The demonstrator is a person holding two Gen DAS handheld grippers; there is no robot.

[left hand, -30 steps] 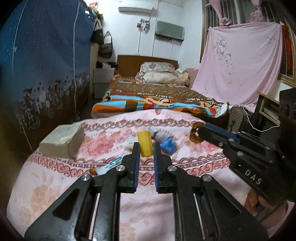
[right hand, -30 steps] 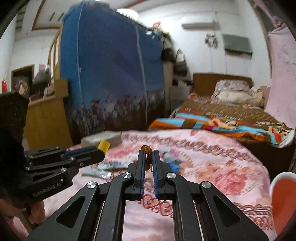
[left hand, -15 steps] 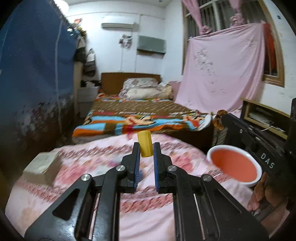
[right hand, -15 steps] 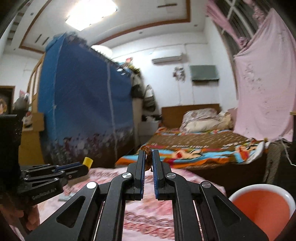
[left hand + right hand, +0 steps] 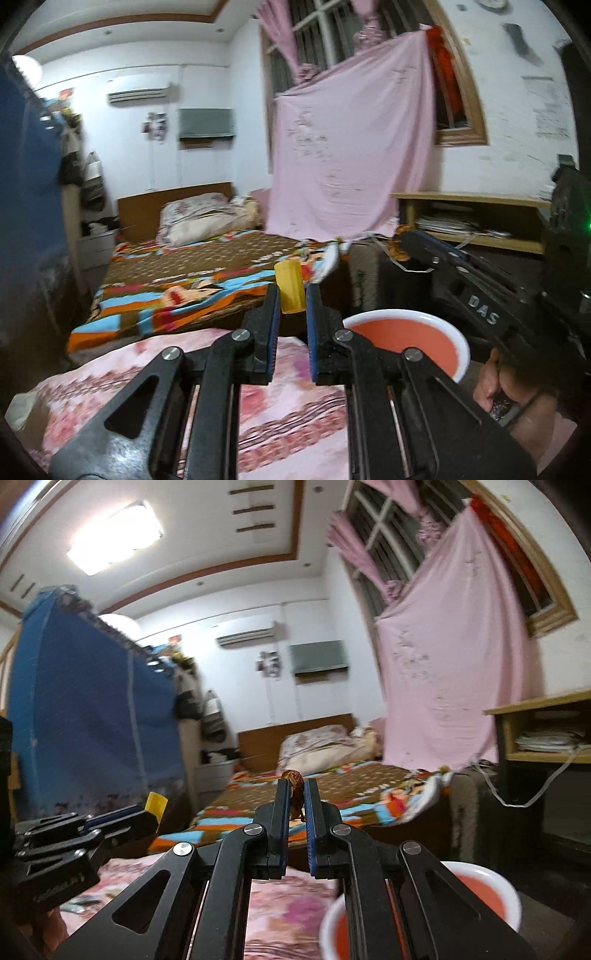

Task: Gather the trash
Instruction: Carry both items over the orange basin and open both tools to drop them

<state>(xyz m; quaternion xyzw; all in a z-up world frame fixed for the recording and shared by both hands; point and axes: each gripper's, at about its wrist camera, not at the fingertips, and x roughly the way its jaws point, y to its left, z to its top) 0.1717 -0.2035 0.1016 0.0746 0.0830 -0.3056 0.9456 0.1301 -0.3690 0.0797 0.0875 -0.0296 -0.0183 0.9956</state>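
Left gripper [image 5: 291,295] is clamped on a yellow cylindrical cap [image 5: 291,287]. Right gripper [image 5: 295,788] is clamped on a brown crumpled scrap [image 5: 293,777]. Orange basin [image 5: 458,347] sits just beside both.

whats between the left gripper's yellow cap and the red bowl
Nothing lies there. In the left wrist view the yellow cap, held in the left gripper, and the red bowl are parted only by the gripper's own finger.
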